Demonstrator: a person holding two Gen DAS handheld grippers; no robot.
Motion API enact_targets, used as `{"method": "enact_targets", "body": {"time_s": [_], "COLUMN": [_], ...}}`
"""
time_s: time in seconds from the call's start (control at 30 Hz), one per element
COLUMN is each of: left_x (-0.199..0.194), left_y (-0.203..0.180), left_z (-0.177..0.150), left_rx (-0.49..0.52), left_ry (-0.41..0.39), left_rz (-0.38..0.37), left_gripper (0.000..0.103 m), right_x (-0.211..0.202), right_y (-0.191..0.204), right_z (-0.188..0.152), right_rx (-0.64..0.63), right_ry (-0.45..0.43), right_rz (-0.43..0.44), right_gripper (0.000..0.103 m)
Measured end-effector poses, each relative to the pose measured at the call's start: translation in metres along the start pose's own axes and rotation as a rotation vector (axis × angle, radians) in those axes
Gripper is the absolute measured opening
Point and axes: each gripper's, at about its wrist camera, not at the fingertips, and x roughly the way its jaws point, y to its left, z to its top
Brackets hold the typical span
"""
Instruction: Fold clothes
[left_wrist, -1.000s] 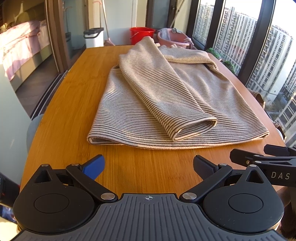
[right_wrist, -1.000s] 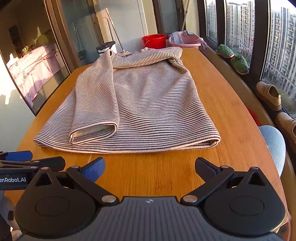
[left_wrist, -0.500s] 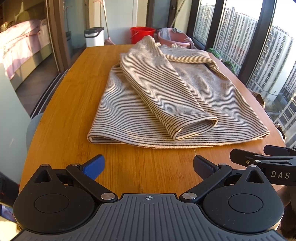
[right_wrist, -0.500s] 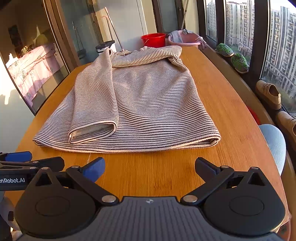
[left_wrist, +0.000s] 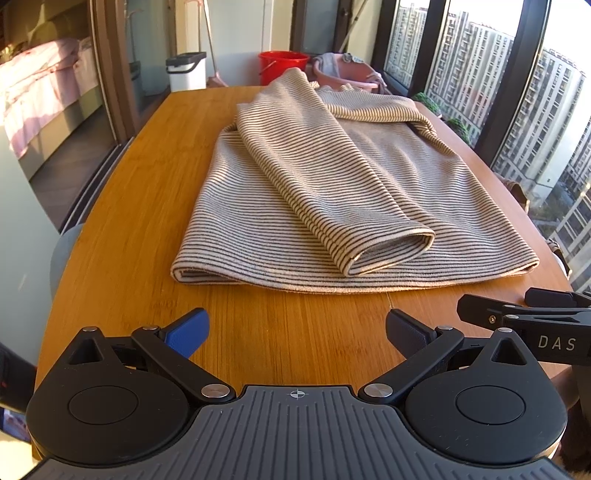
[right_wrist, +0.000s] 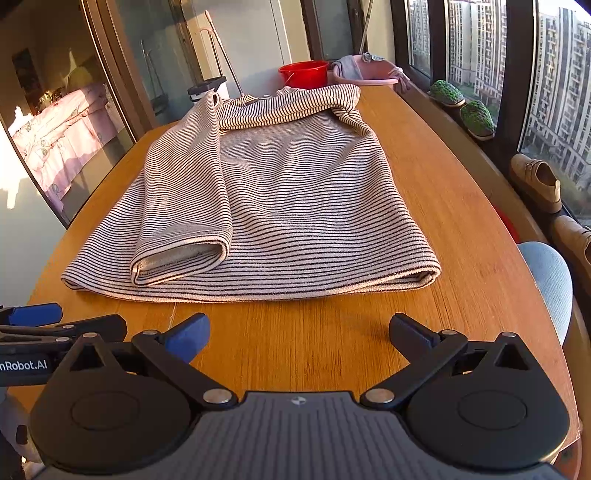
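A striped beige sweater (left_wrist: 424, 192) (right_wrist: 303, 206) lies flat on the wooden table (left_wrist: 129, 229) (right_wrist: 461, 221), hem toward me. One sleeve (left_wrist: 317, 173) (right_wrist: 184, 184) is folded down over the body, its cuff near the hem. The other sleeve (right_wrist: 291, 107) lies across the far end. My left gripper (left_wrist: 295, 332) hovers open over bare wood short of the hem, holding nothing. My right gripper (right_wrist: 299, 332) is open too, just short of the hem. Each gripper shows at the edge of the other's view.
A red bucket (left_wrist: 282, 66) (right_wrist: 303, 74) and a pink basin (right_wrist: 364, 72) stand beyond the table's far end, next to a white bin (left_wrist: 185, 72). Windows run along the right, with shoes (right_wrist: 537, 181) on the sill. A blue-grey chair (right_wrist: 550, 280) sits at the right edge.
Both grippers have crept slightly away from the sweater or held nearly still; the sweater has not moved and both stay open.
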Motion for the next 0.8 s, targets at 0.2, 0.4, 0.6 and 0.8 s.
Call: {"method": "enact_targets", "body": {"time_s": [0.2,0.4,0.6,0.8], "left_x": [0.0001,0.0003,0.0004,0.0003], "left_y": [-0.001,-0.0009,-0.0015,-0.0008], "left_z": [0.0002,0.0002,-0.0003,-0.0004], "left_rx": [0.0,0.003,0.003,0.001], "left_ry": [-0.004,-0.005,-0.005,-0.004], "left_rz": [0.001,-0.001,-0.004,-0.007], "left_gripper": [0.103,0.103,0.103,0.103], "right_x": [-0.0007,-0.0015,-0.0028,-0.003], "right_y": [0.0,-0.0002,-0.0006,-0.0016], "right_z": [-0.0007,-0.0006,-0.001,-0.0004], "right_rx": [0.004,0.003,0.004,0.006], "right_ry": [-0.002,-0.003,-0.003,-0.002], "right_rz": [0.0,0.0,0.0,0.0], "right_gripper": [0.103,0.103,0.103,0.103]}}
